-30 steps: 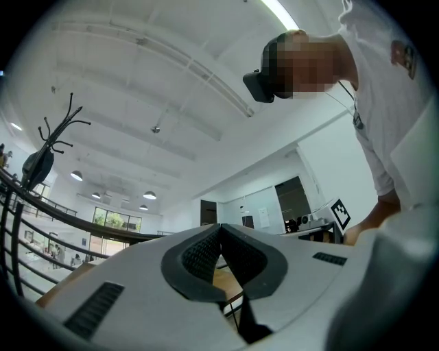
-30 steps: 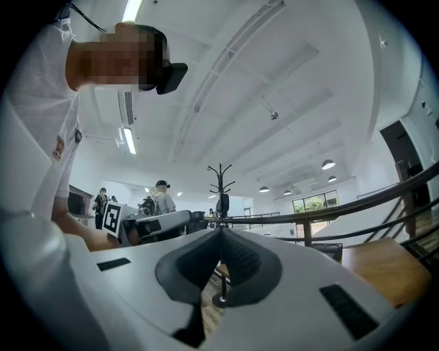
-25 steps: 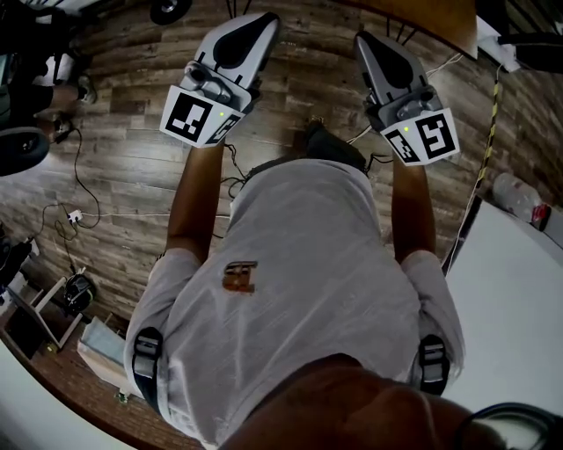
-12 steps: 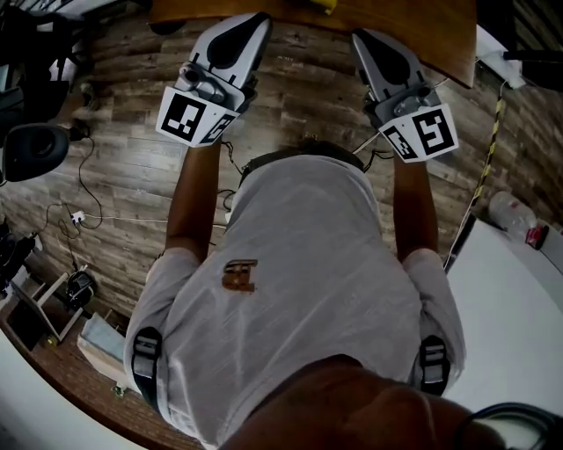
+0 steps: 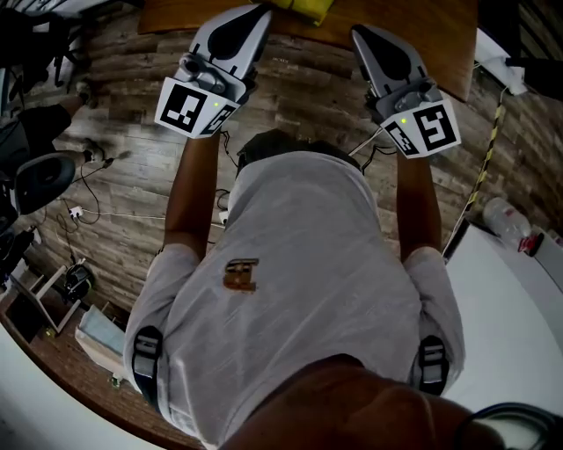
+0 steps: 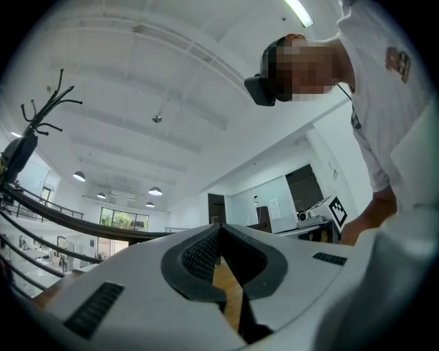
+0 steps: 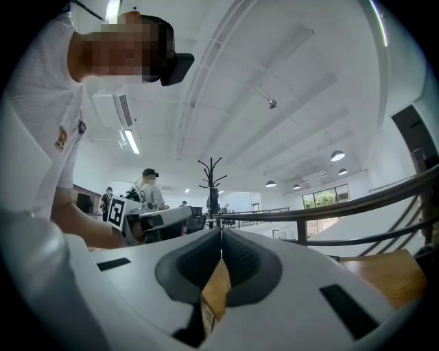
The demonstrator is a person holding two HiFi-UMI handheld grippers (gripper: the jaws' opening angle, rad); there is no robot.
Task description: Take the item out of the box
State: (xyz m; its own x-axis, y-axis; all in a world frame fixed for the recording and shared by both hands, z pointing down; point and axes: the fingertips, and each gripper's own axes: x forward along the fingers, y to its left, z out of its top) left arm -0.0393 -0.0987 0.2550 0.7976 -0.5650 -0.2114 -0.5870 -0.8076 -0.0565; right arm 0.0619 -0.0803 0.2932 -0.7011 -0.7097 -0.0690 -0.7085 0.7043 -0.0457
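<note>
In the head view I hold both grippers out in front of me over a wood-plank floor. The left gripper (image 5: 261, 12) and the right gripper (image 5: 359, 35) both point at a brown wooden table (image 5: 396, 31) along the top edge. A yellow thing (image 5: 303, 7) lies on that table, cut off by the frame. No box is clearly visible. In the left gripper view the left gripper (image 6: 219, 229) has its jaws pressed together with nothing between them. The right gripper (image 7: 221, 235) looks the same in its own view, with only a brown surface showing through the gap below the pads.
A white table (image 5: 515, 308) stands at the right with a plastic bottle (image 5: 507, 216) on the floor beside it. Cables (image 5: 88, 198) and a dark chair seat (image 5: 40, 178) lie at the left. A coat stand (image 7: 212, 173) and another person (image 7: 148, 189) show in the right gripper view.
Both grippers have moved forward with me across the floor. The wooden table has slid further into the top of the head view, and the yellow thing on it now shows.
</note>
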